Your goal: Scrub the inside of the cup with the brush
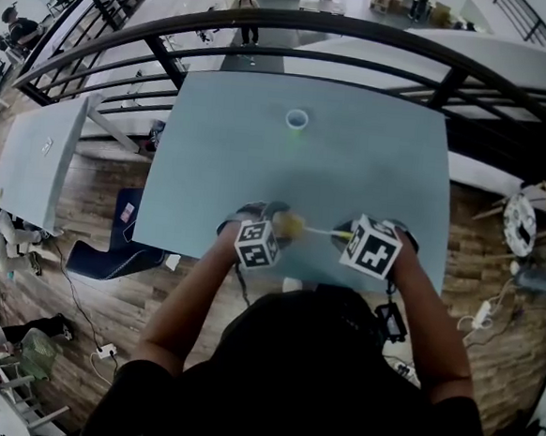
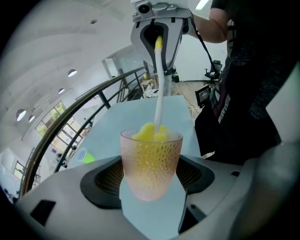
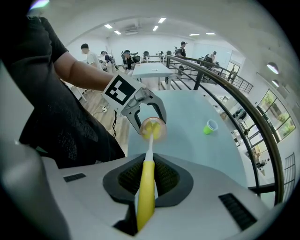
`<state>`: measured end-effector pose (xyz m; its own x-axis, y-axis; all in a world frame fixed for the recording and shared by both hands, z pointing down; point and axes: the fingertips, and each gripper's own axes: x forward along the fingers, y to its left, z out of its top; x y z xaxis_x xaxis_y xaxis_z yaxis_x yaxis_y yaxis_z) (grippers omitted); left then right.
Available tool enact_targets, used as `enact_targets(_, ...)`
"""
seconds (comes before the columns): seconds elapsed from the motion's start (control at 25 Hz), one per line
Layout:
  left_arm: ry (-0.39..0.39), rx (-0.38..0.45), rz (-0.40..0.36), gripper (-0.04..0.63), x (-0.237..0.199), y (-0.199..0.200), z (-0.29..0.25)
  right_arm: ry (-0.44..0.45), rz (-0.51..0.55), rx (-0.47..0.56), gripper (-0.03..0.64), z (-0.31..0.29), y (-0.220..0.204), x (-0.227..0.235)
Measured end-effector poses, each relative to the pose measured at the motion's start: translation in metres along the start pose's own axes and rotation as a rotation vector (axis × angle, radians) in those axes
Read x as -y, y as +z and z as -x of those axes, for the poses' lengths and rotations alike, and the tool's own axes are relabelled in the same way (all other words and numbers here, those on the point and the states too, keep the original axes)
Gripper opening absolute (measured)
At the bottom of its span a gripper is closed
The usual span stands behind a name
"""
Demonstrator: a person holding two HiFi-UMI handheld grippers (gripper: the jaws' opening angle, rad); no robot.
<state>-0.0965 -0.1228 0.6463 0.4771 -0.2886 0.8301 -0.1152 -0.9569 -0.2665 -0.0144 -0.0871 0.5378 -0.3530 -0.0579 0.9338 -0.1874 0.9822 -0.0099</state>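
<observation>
Cup (image 2: pixel 151 161) pinched in left tongs (image 2: pixel 151 177), yellow brush (image 3: pixel 146 197) head inside; right tongs (image 3: pixel 148 178) pinch handle.

No words, numbers or brand names can be read in any view. The only signs are black-and-white square markers, patterns rather than letters. They are on the cube (image 1: pixel 257 244) of the left tool (image 1: pixel 277 221) and the cube (image 1: pixel 372 247) of the right tool (image 1: pixel 346 234), low in the centre of the head view. A pale print on the person's dark shirt (image 2: pixel 224 101), right of centre in the left gripper view, is too blurred to read.
</observation>
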Motion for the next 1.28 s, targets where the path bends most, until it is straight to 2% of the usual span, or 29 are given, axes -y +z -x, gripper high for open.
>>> enact_targets(0.16,-0.021,-0.007,0.023,0.364,0.001,-0.004,0.005,0.000,-0.025,0.007,0.041,0.005,-0.008,0.002)
enact_targets(0.64,-0.042,-0.058,0.021,0.364,0.005,-0.028,-0.005,0.012,-0.075,0.016,0.041,0.017,-0.020,0.002)
enact_targets(0.92,-0.056,-0.060,0.023,0.364,0.009,-0.024,-0.003,-0.016,-0.053,0.031,0.041,0.028,-0.012,0.003)
enact_targets(1.28,-0.067,-0.019,-0.004,0.364,0.013,-0.001,-0.003,0.006,-0.026,0.038,0.041,0.013,0.005,-0.001)
